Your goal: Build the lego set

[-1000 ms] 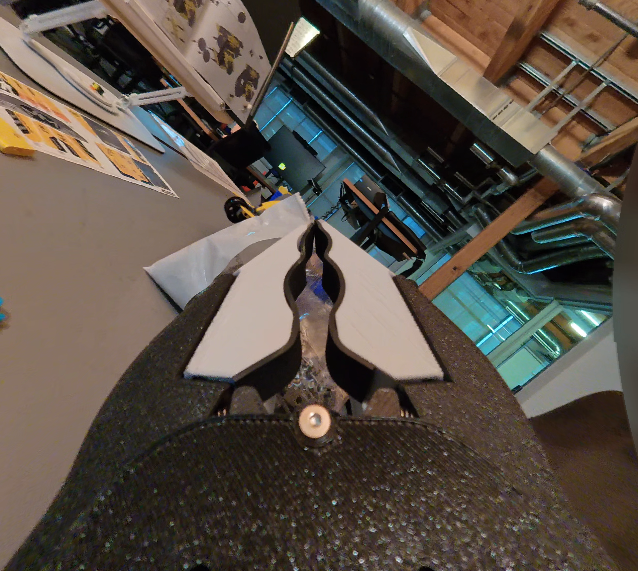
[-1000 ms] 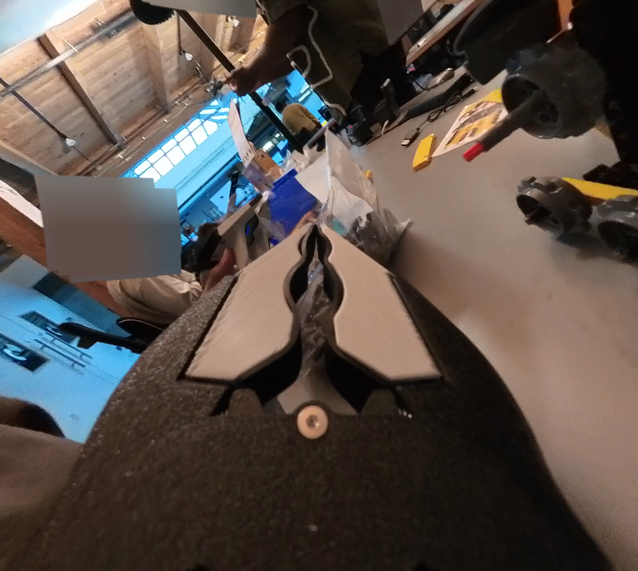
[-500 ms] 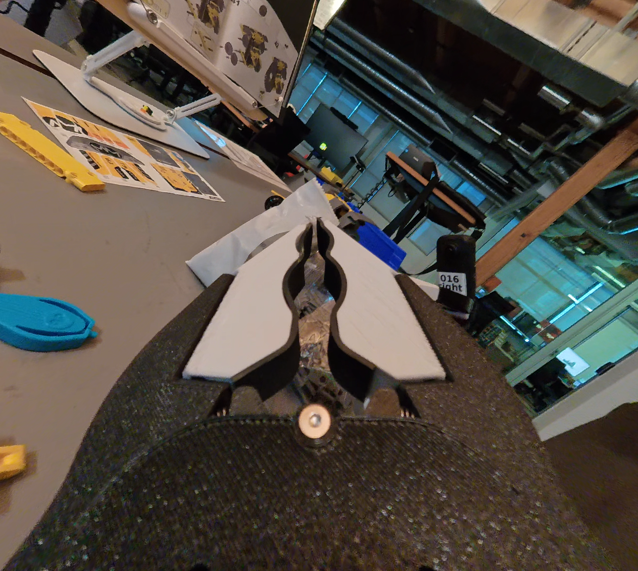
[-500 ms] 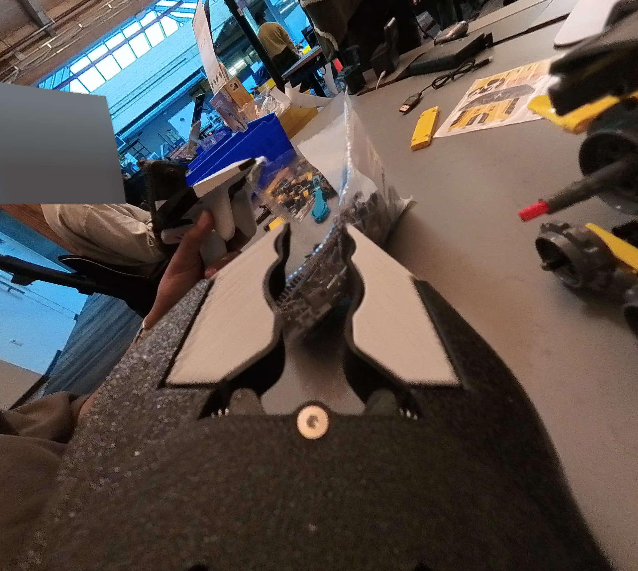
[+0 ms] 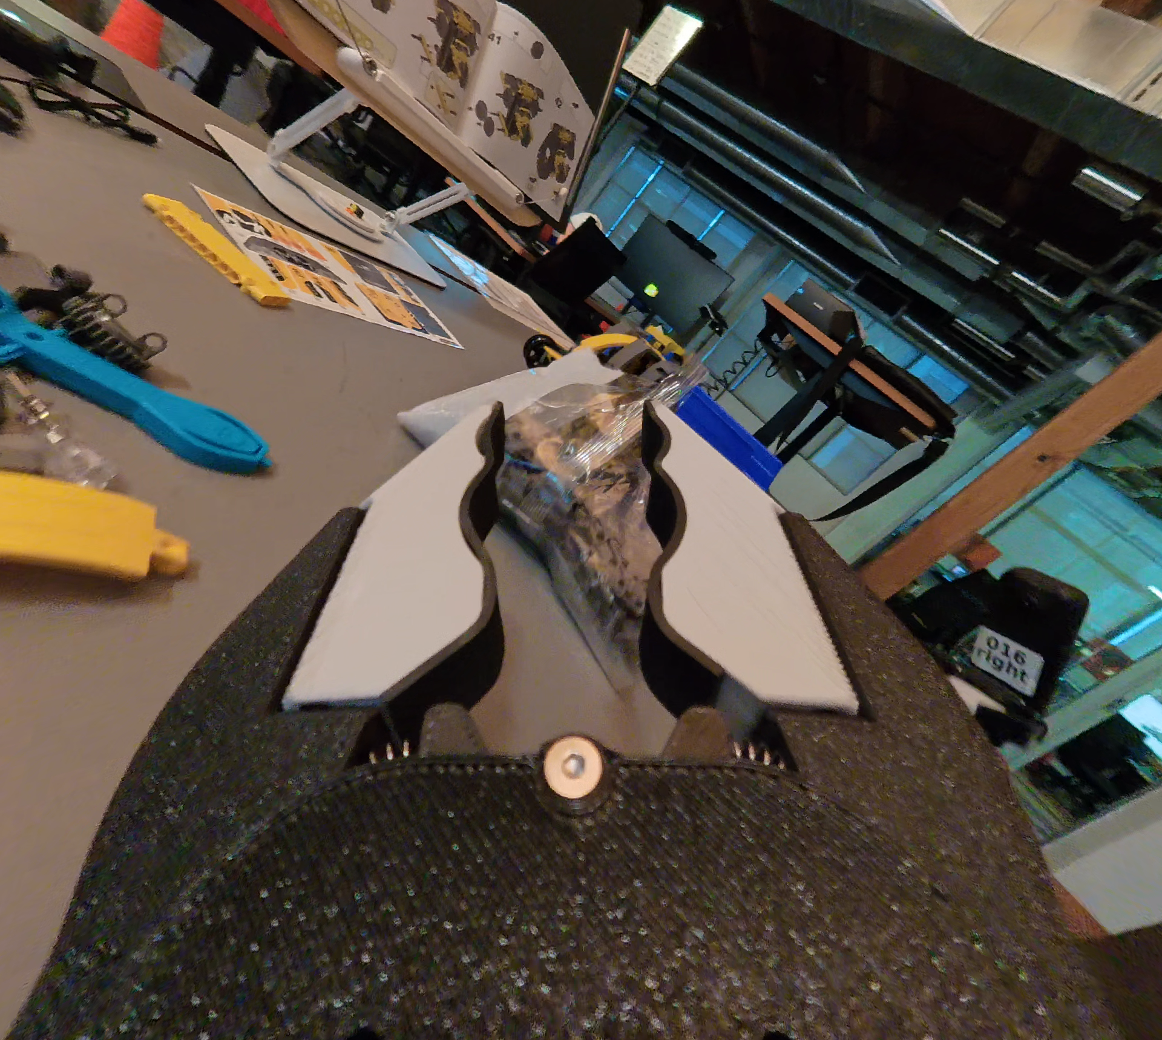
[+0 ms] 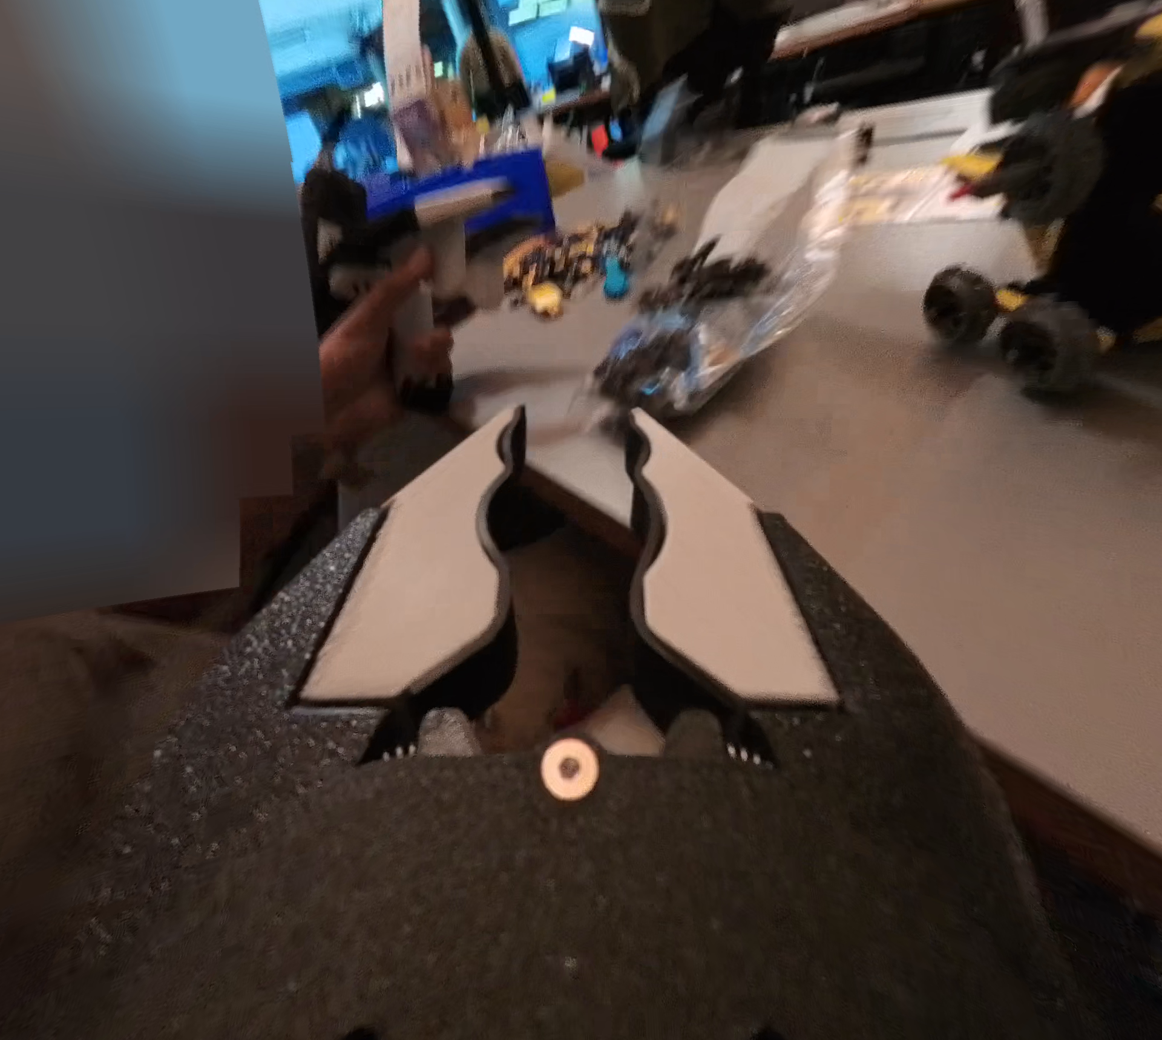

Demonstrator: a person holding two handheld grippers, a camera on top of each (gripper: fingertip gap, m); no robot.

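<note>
A clear plastic bag of small dark parts (image 5: pixel 578 500) lies on the grey table (image 5: pixel 327 394), between the spread fingers of my left gripper (image 5: pixel 573 419), which is open and not clamping it. In the right wrist view, which is blurred, the same bag (image 6: pixel 691 343) lies on the table just beyond my right gripper (image 6: pixel 575 422). That gripper is open, empty and back near the table's front edge (image 6: pixel 817 658). A hand holds the left gripper (image 6: pixel 434 249) at the left of the bag.
A blue tool (image 5: pixel 157 419), a yellow curved piece (image 5: pixel 75 526), a yellow beam (image 5: pixel 214 249) and a printed sheet (image 5: pixel 327 268) lie left. A booklet on a stand (image 5: pixel 427 23) stands behind. A blue bin (image 6: pixel 465 192), loose parts (image 6: pixel 566 262) and a wheeled model (image 6: pixel 1031 318) are nearby. About 25 cm separates my left fingertips from my right. To reach the yellow curved piece (image 5: pixel 75 526) in a straight line is about 11 cm for my left fingers, about 35 cm for my right.
Both grippers were shut on the bag a second ago. The right opened first and pulled back towards the table edge, then the left opened. The bag now lies on the table.
</note>
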